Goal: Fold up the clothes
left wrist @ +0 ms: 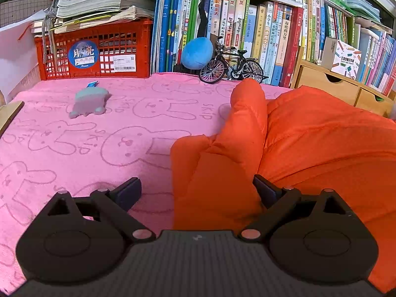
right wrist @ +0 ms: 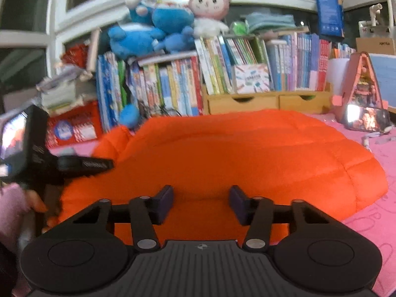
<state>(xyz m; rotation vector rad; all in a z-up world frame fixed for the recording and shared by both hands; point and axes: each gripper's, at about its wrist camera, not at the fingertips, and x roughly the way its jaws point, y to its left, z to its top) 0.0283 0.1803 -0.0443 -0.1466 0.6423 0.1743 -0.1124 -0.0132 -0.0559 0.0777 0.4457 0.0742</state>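
At the far left of the left wrist view, a red plastic crate [left wrist: 94,49] piled with papers stands at the back edge of a pink rabbit-print blanket [left wrist: 74,136]; a small grey soft toy [left wrist: 87,102] lies on the blanket in the upper left. At centre, a model bicycle [left wrist: 231,68] is parked before a row of upright books [left wrist: 247,29]. The orange puffer jacket [left wrist: 309,143] fills the right half of the frame, one sleeve reaching up toward the bicycle. At the bottom, the left gripper [left wrist: 197,193] stands wide open, holding nothing: one fingertip over bare blanket, the other over the jacket's edge. In the right wrist view, a hand in a pink sleeve [right wrist: 14,203] holds that same tool at the left edge. The jacket [right wrist: 235,153] mounds across the centre. At bottom centre, the right gripper [right wrist: 201,204] is partly open over orange fabric; its pads appear clear of the cloth, with no pinch visible.
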